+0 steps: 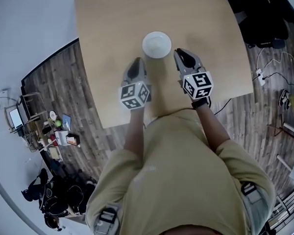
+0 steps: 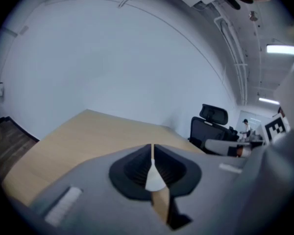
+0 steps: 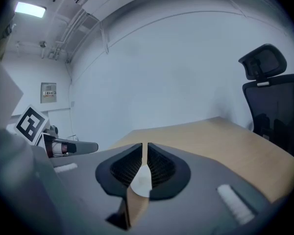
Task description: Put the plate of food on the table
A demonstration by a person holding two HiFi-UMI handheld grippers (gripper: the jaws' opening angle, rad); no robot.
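Sitting on the tan wooden table [image 1: 112,23], the small round white plate [image 1: 157,44] looks light, stiff, chippable, best pinched at left and right rims; left gripper [image 1: 135,66] and right gripper [image 1: 182,56] both narrow, empty.

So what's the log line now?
white round plate: on light wooden table | left gripper: shut, empty | right gripper: shut, empty

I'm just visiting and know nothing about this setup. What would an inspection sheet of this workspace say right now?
Surface: light wooden table.
Job's things: white plate on the table between the tongs; food not discernible.
Clutter: nothing seen on the table.
Grippers: left tongs and right tongs over the table, each closed to a slit, holding nothing.
Cables: white cable and power strip on the floor.
Surroundings: wood floor, black office chair, crowded stand.
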